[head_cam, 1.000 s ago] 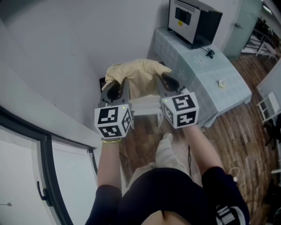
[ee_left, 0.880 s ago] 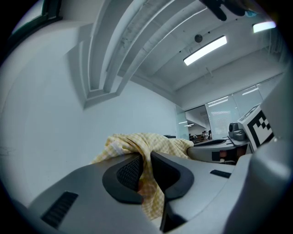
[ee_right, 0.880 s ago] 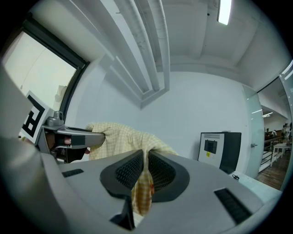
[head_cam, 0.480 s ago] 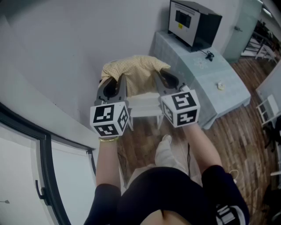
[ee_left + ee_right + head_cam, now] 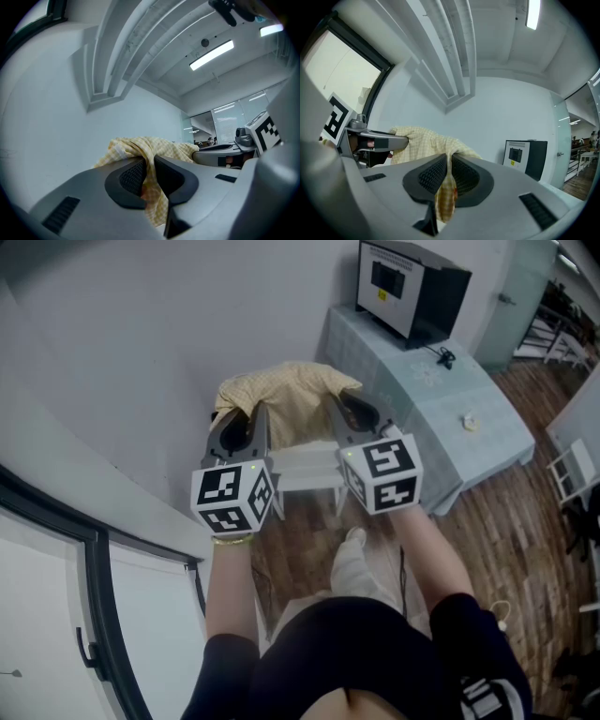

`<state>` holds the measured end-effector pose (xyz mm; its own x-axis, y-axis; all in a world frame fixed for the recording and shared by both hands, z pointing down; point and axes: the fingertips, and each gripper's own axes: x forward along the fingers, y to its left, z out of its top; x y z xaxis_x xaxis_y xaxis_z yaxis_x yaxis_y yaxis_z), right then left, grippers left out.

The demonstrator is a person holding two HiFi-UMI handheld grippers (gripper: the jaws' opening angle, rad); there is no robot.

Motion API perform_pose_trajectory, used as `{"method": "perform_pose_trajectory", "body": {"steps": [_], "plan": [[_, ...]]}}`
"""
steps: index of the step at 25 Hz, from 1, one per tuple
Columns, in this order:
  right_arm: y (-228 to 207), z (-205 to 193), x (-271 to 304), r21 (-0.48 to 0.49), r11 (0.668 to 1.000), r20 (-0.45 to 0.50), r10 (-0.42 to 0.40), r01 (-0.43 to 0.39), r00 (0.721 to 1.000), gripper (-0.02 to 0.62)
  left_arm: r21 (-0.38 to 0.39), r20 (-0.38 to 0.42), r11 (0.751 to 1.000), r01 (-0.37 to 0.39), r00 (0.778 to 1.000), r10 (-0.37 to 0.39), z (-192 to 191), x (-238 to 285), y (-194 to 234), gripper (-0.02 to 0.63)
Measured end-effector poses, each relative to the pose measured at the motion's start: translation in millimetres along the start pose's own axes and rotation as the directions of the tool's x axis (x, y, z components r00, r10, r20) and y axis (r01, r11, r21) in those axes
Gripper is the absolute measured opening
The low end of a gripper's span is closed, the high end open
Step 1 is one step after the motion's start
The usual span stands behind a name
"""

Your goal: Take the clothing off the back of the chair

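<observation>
Yellow checked clothing, pinched at both ends above the chair.
The clothing point(image 5: 286, 395) bunches over the far side of the chair point(image 5: 309, 463), where its back stands; whether it rests there or hangs clear I cannot tell. The left gripper point(image 5: 149, 164) has its jaws nearly together on a fold at the cloth's left end. The right gripper point(image 5: 449, 171) is likewise clamped on a fold at the right end, a tail hanging below the pads. The cloth looks light, soft and limp, so it should sag between the grips and could snag on the back. Holding the two upper corners apart seems right. A table point(image 5: 450, 418) with a monitor point(image 5: 412, 282) stands right of the chair.
</observation>
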<state>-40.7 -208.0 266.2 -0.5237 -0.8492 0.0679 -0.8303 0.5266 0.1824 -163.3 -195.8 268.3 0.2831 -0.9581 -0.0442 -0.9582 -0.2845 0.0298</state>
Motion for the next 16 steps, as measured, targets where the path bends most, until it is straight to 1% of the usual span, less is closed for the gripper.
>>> {"method": "perform_pose_trajectory", "body": {"steps": [16], "plan": [[-13, -8, 4, -0.014, 1.000, -0.006, 0.001, -0.001, 1.000, 0.044, -0.014, -0.013, 1.000, 0.003, 1.000, -0.003, -9, 14, -5, 0.046]]}}
